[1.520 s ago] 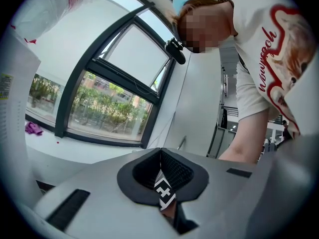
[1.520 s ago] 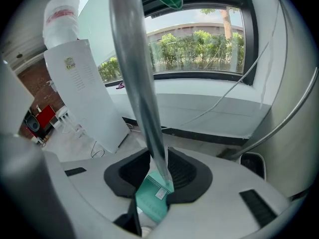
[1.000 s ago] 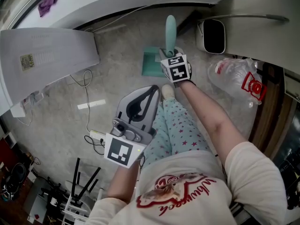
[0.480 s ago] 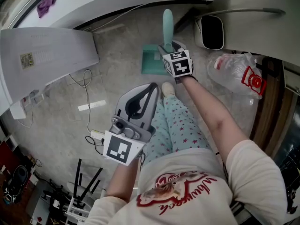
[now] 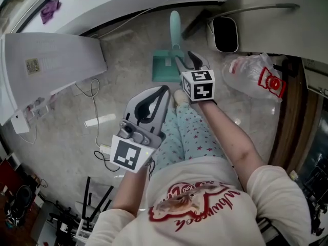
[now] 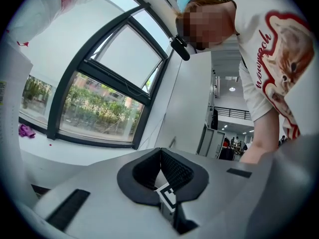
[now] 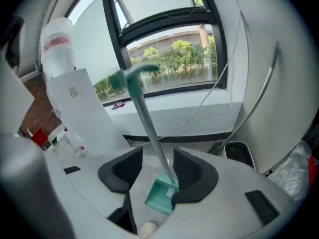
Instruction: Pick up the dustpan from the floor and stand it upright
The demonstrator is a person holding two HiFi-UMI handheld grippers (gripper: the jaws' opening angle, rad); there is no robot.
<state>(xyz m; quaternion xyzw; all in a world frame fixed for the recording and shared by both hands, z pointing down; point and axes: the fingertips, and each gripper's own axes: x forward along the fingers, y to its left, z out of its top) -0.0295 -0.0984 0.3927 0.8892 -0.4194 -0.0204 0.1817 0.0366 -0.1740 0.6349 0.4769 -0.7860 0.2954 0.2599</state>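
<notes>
Right gripper view has the right gripper (image 7: 158, 154) looking down at the teal dustpan (image 7: 160, 195), which stands upright on the pale floor (image 7: 149, 171) below the window, its long handle rising through the gap between the jaws. Those jaws have just been opening and now stand spread wide; neither pad presses on the handle, though it runs very near the right-hand one. The left gripper (image 6: 160, 154) is off to the side, aimed at the window wall, its jaws pressed together on nothing. As I see it, the dustpan is balanced only on its own base, so the danger is a knock. If the right gripper pulls away at a slant, the near pad could catch the handle and tip the pan over again. The person's shoe (image 5: 180, 97) is also near the pan, and a shuffle forward could nudge it over.
</notes>
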